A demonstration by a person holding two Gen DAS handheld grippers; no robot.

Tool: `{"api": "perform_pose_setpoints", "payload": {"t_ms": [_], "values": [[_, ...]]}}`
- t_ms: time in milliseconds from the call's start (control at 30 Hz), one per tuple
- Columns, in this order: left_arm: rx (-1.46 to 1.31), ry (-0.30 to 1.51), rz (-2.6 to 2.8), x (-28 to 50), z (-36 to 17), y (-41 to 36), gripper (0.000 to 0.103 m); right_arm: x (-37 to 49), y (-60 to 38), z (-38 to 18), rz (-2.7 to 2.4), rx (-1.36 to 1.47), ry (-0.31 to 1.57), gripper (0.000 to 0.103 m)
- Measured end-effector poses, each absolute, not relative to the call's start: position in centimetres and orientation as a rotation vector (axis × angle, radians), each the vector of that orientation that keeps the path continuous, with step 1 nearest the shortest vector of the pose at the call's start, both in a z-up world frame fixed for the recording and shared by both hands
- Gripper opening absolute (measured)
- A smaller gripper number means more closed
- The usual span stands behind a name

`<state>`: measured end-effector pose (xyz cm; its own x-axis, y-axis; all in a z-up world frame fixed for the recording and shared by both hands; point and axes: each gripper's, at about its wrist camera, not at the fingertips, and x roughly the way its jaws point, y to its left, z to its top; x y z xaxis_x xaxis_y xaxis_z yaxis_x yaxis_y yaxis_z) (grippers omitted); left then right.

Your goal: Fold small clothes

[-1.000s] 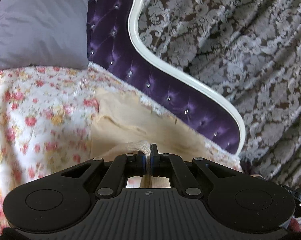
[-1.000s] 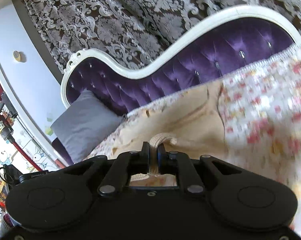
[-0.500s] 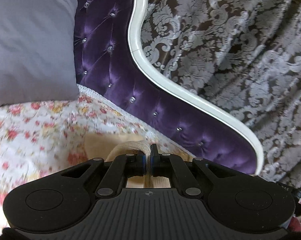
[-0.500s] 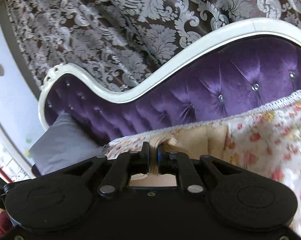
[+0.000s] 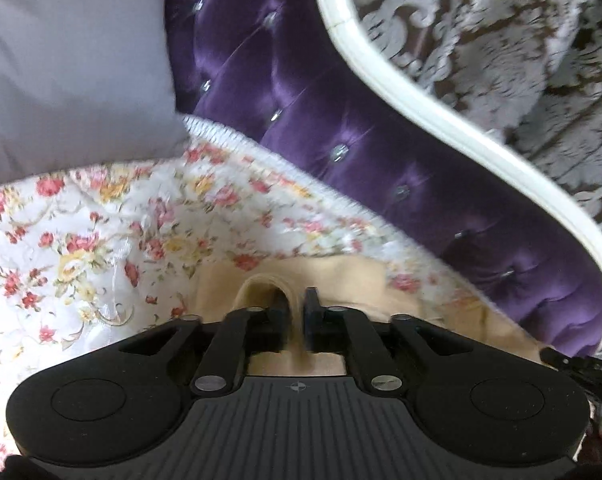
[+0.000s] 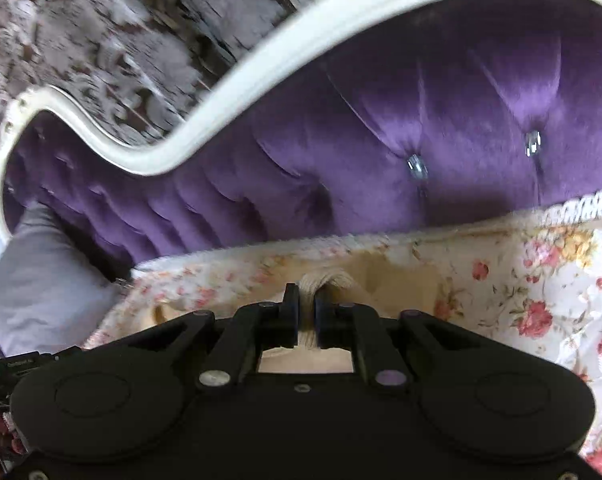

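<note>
A beige garment (image 5: 341, 276) with a ribbed hem lies on the floral bedspread (image 5: 101, 240), close to the purple headboard. My left gripper (image 5: 296, 300) has the hem looped between its fingers; its jaws are opening and a narrow gap shows beside the cloth. In the right wrist view the same garment (image 6: 397, 280) bunches in front of my right gripper (image 6: 307, 300), which is shut on a ribbed fold of it. Most of the garment is hidden under both gripper bodies.
The tufted purple headboard (image 5: 301, 100) with its white curved frame (image 6: 261, 64) rises just beyond the cloth. A grey pillow (image 5: 69, 60) leans at the left. Patterned curtain (image 5: 501, 40) hangs behind. Floral bedspread (image 6: 541, 300) spreads to the right.
Both grippers moved forward with the garment toward the headboard, which now looms much larger. Less of the beige cloth shows ahead. The left jaws have parted slightly; the right stayed clamped.
</note>
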<state>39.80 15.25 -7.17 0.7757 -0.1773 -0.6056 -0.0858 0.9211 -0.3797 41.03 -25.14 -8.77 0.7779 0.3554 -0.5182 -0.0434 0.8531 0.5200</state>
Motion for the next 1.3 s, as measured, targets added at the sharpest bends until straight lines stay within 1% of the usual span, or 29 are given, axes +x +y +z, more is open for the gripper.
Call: {"api": "perform_pose_setpoints", "payload": {"t_ms": [33, 67, 100, 133, 167, 200, 233, 267, 300, 333, 367, 433, 467, 500, 533, 600, 667, 733, 800, 833, 967, 1133, 1200, 1300], "values": [[-0.403, 0.7, -0.047, 40.2, -7.6, 15.5, 0.033, 41.3, -25.2, -9.3, 0.215, 0.515, 0.66, 0.02], [-0.405, 0.71, -0.052, 40.5, -8.0, 15.8, 0.043, 41.4, -25.2, -9.7, 0.203, 0.517, 0.666, 0.021], [-0.412, 0.708, -0.06, 40.8, -8.2, 16.1, 0.046, 41.5, -25.4, -10.1, 0.192, 0.52, 0.67, 0.021], [-0.414, 0.697, -0.054, 40.8, -8.1, 16.4, 0.055, 41.7, -25.5, -10.3, 0.179, 0.524, 0.672, 0.023], [-0.402, 0.687, -0.027, 40.7, -7.9, 16.6, 0.071, 41.8, -25.6, -10.5, 0.17, 0.531, 0.665, 0.025], [-0.382, 0.675, 0.003, 40.6, -7.6, 16.8, 0.077, 41.7, -25.9, -10.5, 0.162, 0.534, 0.652, 0.027], [-0.361, 0.659, 0.025, 40.3, -7.2, 16.9, 0.08, 41.5, -26.1, -10.4, 0.147, 0.531, 0.634, 0.031], [-0.34, 0.651, 0.036, 40.0, -6.8, 17.0, 0.08, 41.2, -26.4, -10.2, 0.131, 0.524, 0.612, 0.044], [-0.319, 0.646, 0.042, 39.7, -6.3, 16.9, 0.08, 40.8, -26.6, -9.9, 0.114, 0.515, 0.589, 0.059], [-0.296, 0.639, 0.042, 39.2, -5.9, 16.7, 0.081, 40.4, -26.8, -9.6, 0.103, 0.503, 0.568, 0.064], [-0.271, 0.632, 0.04, 38.6, -5.4, 16.4, 0.085, 39.9, -26.9, -9.2, 0.098, 0.492, 0.55, 0.067], [-0.209, 0.617, 0.028, 37.4, -4.5, 15.3, 0.089, 38.8, -27.0, -8.3, 0.101, 0.471, 0.524, 0.067], [-0.175, 0.611, 0.017, 36.8, -4.2, 14.6, 0.09, 38.2, -26.9, -8.0, 0.104, 0.461, 0.515, 0.068], [-0.133, 0.606, -0.003, 35.9, -4.0, 13.7, 0.091, 37.6, -26.7, -7.7, 0.114, 0.45, 0.507, 0.075], [-0.097, 0.609, -0.02, 35.4, -3.9, 12.9, 0.093, 37.0, -26.4, -7.6, 0.127, 0.438, 0.503, 0.079], [-0.017, 0.624, -0.046, 34.4, -4.2, 11.0, 0.094, 35.7, -25.5, -7.5, 0.158, 0.408, 0.503, 0.093], [0.075, 0.629, -0.076, 33.5, -4.9, 8.8, 0.094, 34.5, -24.0, -7.6, 0.179, 0.353, 0.513, 0.098], [0.172, 0.621, -0.087, 32.9, -5.7, 6.6, 0.094, 33.3, -22.3, -7.9, 0.191, 0.282, 0.526, 0.099], [0.25, 0.614, -0.095, 33.0, -6.4, 4.7, 0.096, 33.0, -20.5, -8.0, 0.206, 0.207, 0.534, 0.102], [0.273, 0.615, -0.099, 33.4, -6.7, 4.0, 0.097, 32.9, -19.6, -8.1, 0.212, 0.165, 0.538, 0.103], [0.327, 0.616, -0.077, 35.3, -7.4, 3.1, 0.097, 33.9, -16.6, -7.7, 0.225, 0.026, 0.543, 0.102], [0.298, 0.685, 0.013, 39.8, -8.9, 5.8, 0.097, 37.3, -15.8, -8.2, 0.182, -0.058, 0.598, 0.102], [0.266, 0.71, 0.047, 41.4, -9.3, 7.5, 0.102, 38.6, -16.4, -8.7, 0.15, -0.063, 0.616, 0.102], [0.202, 0.731, 0.079, 43.3, -9.2, 9.6, 0.103, 39.8, -17.9, -9.9, 0.093, -0.044, 0.657, 0.102]]}}
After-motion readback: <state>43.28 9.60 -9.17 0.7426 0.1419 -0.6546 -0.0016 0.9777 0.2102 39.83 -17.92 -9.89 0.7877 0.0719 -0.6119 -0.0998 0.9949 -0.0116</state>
